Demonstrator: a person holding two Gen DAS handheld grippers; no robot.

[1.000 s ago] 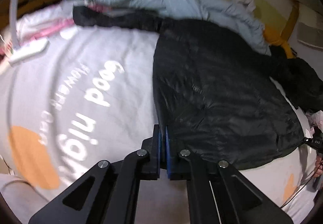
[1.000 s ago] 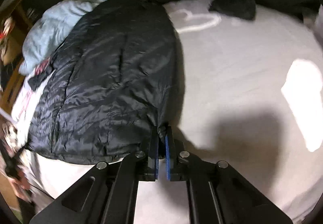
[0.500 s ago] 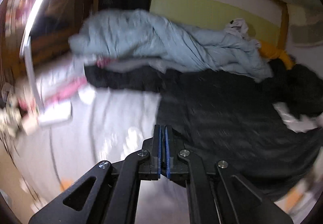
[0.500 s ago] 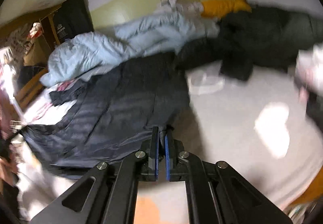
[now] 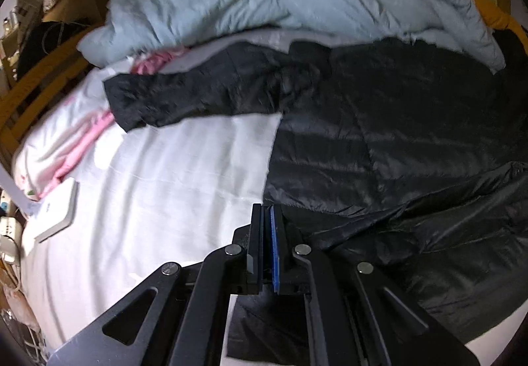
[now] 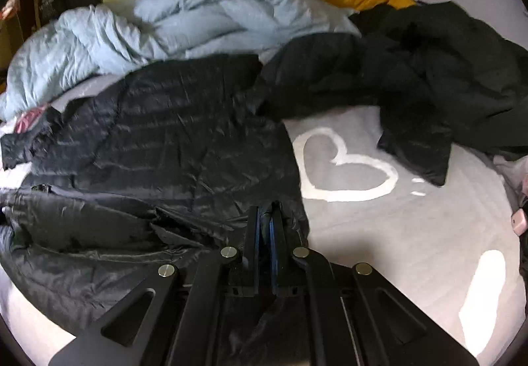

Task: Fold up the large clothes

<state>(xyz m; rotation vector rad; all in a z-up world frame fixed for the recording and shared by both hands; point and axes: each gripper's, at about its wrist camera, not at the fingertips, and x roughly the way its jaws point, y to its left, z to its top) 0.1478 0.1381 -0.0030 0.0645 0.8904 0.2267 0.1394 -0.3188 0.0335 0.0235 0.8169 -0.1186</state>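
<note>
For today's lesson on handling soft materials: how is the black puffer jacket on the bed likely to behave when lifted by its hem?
The black jacket probably flops: its lifted hem drapes and creases. Its shiny shell looks slippery, so it may slide on the bedsheet. Thin quilting suggests it is light.

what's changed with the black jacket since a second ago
Both grippers, left and right, stayed shut on the black jacket's bottom hem and carried it up over the body, starting a fold. The blue duvet behind stayed put.

Two close wrist views angled down across the bed (image 5: 148, 201), both sharing the black jacket (image 5: 379, 135), somewhat blurred.
</note>
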